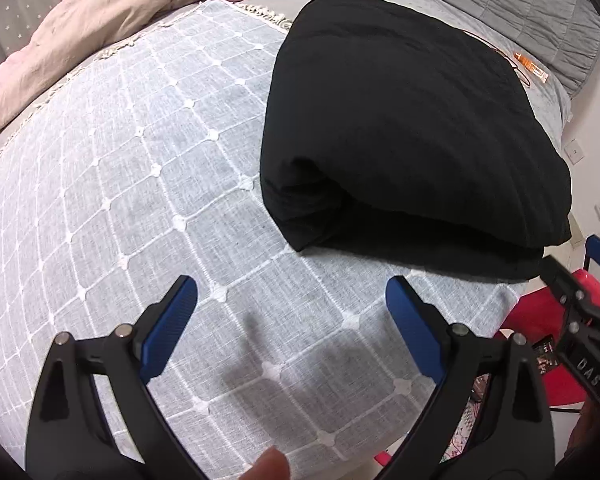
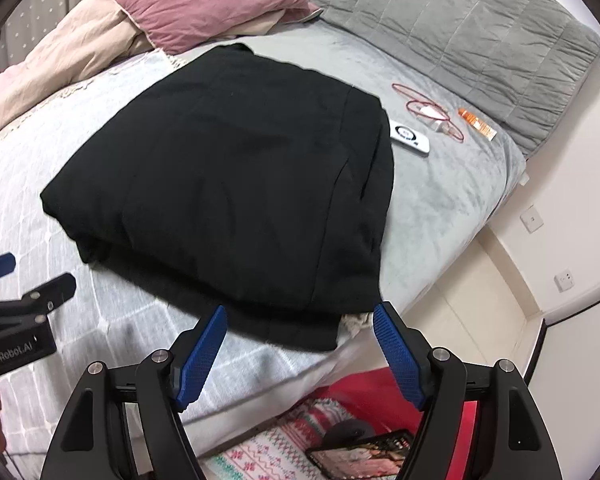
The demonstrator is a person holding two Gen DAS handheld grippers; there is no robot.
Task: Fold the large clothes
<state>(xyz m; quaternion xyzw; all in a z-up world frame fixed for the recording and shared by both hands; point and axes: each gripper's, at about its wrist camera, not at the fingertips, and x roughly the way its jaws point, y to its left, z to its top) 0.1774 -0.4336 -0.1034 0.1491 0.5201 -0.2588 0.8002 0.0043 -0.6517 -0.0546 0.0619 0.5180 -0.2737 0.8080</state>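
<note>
1. Nearest the right wrist camera, the right gripper (image 2: 298, 324) hangs with its blue ribbed pads spread and nothing between them, tipped down over the bed's near edge; below it show a red seat and a patterned cloth.
2. Just beyond its fingertips lies the black garment (image 2: 228, 176), folded into a thick, soft, roughly square bundle with layered edges at its near side and no clear long axis.
3. From the left gripper (image 1: 292, 304), likewise spread and empty, the black garment (image 1: 412, 128) sits ahead and to the right, apart from the pads, so I judge the right gripper the nearer.
4. Under both lies a pale grey woven throw (image 1: 140, 160) with a white knotted grid.
5. Farther off are a white remote (image 2: 410, 140), a red cord (image 2: 428, 110) and an orange tube (image 2: 478, 123) on plush grey bedding, then pink pillows (image 2: 204, 0).
</note>
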